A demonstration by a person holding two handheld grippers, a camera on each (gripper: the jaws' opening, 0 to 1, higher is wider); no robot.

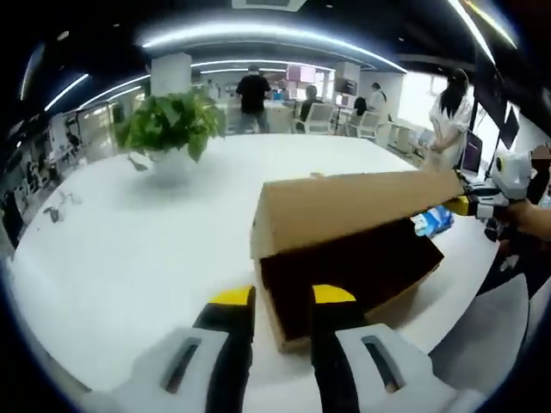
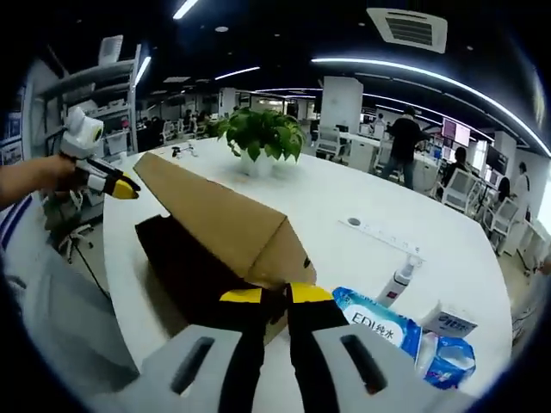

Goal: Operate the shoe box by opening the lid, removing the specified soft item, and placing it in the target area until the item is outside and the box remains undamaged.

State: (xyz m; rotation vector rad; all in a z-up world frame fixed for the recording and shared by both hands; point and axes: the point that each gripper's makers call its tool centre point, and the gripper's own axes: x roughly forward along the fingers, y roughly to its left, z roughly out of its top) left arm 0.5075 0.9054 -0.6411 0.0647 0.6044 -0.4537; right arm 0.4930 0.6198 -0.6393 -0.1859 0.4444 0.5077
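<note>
The shoe box (image 1: pixel 344 284) sits on the white tabletop (image 1: pixel 129 249), near the edge on the person's side. Its lid (image 1: pixel 344 206) is raised and tilted, hinged along one long side, so we judge the opening step largely done.

The interior reads as a dark cavity in both views. We cannot make out the soft item inside, so removal and placing look still ahead. No tear or crush is visible on the cardboard.

Left claw (image 1: pixel 284 301): in the left gripper view its yellow tips straddle the near corner wall of the box, jaws slightly apart. Whether they pinch the wall we cannot tell. In the right gripper view the same claw shows at the far end of the lid; contact there is unclear.

Right claw (image 2: pixel 267 297): jaws nearly together at the lid's near corner. The gap is too small and dark to judge whether they grip the cardboard.

Just beside the box on the right gripper's side lie a blue tissue pack (image 2: pixel 379 323), a small white tube (image 2: pixel 398 280) and a small white carton (image 2: pixel 452 320). A potted plant (image 2: pixel 258 138) stands well apart, mid-tabletop. No marked target area is discernible. Office desks and standing people fill the background.
</note>
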